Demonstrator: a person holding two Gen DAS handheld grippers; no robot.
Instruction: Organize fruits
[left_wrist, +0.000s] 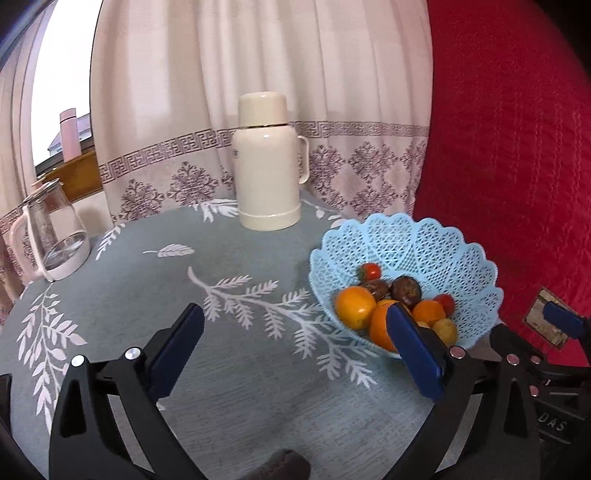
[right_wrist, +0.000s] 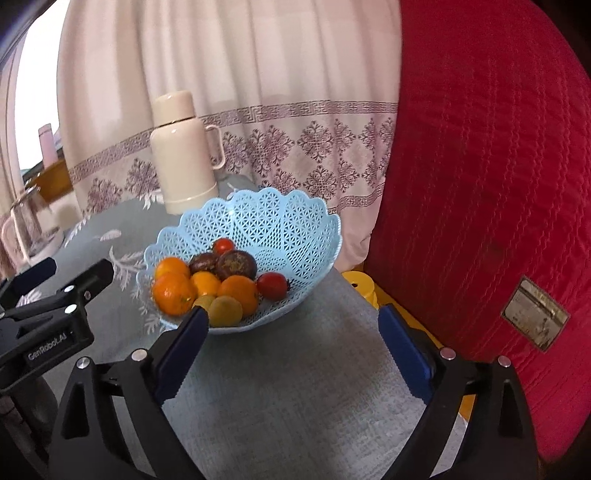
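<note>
Fruit is gathered in the pale blue perforated plastic basket with a scalloped rim (right_wrist: 288, 221), which stands on the grey-blue tablecloth with a white leaf print (left_wrist: 236, 369) near the table's edge, just beside the red quilted fabric (right_wrist: 480, 184). No loose fruit shows anywhere on the cloth in either view, so the collecting appears finished or nearly so; whether any sorting inside the basket remains cannot be judged. The contents read as several glossy oranges (right_wrist: 173, 291), two dark brown round fruits (right_wrist: 236, 264), small red tomato-like fruits (right_wrist: 272, 285) and yellowish-green fruits (right_wrist: 225, 310) at the front, heaped low and touching one another, none overhanging the rim. The left gripper (left_wrist: 295, 354) has its jaws spread wide with nothing between them, only bare cloth beneath. The right gripper (right_wrist: 291, 358) likewise stands wide and empty, its left finger overlapping the basket's near rim in its own view, though contact cannot be told. A cream-coloured vacuum flask with a handle (left_wrist: 266, 166) and a clear glass jug (left_wrist: 55, 236) stand well apart from the basket.
</note>
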